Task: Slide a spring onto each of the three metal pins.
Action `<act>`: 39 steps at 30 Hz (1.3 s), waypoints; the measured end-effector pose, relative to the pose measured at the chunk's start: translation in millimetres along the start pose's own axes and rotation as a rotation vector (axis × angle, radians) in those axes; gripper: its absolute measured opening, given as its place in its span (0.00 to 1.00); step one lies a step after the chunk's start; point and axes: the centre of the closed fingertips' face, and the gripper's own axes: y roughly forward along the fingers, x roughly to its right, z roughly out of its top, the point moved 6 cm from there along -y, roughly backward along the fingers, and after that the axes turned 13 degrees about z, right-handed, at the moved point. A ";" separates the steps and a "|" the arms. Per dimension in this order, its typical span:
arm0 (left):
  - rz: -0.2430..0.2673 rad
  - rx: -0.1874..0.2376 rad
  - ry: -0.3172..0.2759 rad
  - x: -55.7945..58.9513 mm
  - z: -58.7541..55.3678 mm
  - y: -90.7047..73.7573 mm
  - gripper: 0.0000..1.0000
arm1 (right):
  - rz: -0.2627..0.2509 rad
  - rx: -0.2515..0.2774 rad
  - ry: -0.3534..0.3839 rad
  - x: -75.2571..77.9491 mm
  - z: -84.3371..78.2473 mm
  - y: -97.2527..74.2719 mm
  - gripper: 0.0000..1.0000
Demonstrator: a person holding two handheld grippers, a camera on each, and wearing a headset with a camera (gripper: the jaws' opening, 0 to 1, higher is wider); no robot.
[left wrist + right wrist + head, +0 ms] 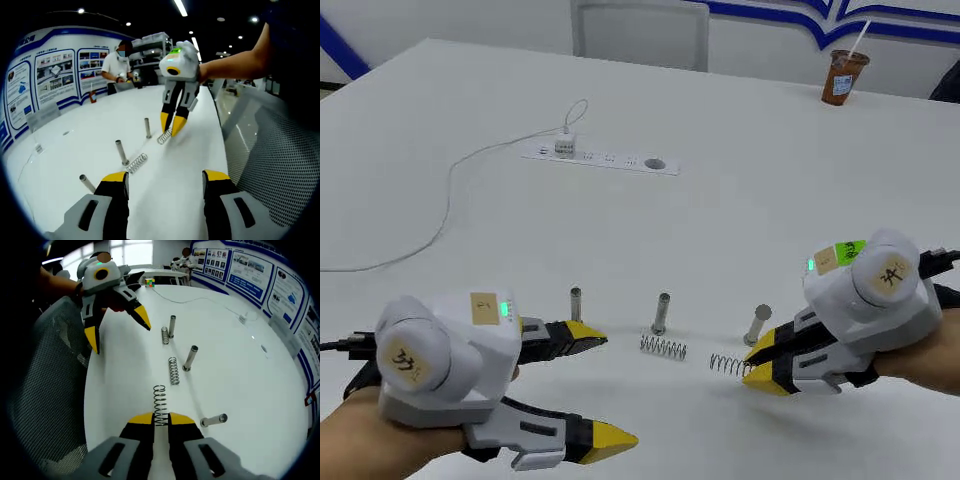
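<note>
Three thin silver wire coil springs [173, 370] lying flat on the white table [720, 200], each just beside one of three short grey metal pins [190, 358] standing in a row. Nearest spring's end pinched in the yellow-tipped right gripper [160, 416]. Left gripper [620, 388] spread wide, holding nothing.

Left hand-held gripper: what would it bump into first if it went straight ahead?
Probably the loose spring beside the middle pin, just ahead of one jaw of the left hand-held gripper, though depth is unclear.

Pins [662, 312] and spring [728, 364] are shiny bare metal; tabletop [720, 230] is smooth.
</note>
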 end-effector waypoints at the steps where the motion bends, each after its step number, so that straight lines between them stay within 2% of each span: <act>1: -0.003 0.000 0.000 -0.3 0.5 1.9 0.60 | 0.002 0.000 -0.006 -0.8 2.1 0.7 0.11; 10: -0.018 0.019 -0.013 -5.8 7.8 14.8 0.53 | 0.037 0.004 -0.059 -8.0 24.7 9.4 0.11; 24: -0.063 0.038 0.024 3.8 12.6 22.8 0.36 | 0.081 0.007 -0.148 -16.7 54.0 21.3 0.11; 39: -0.089 0.052 0.089 8.9 12.4 24.4 0.16 | 0.119 0.005 -0.216 -27.3 60.0 25.5 0.11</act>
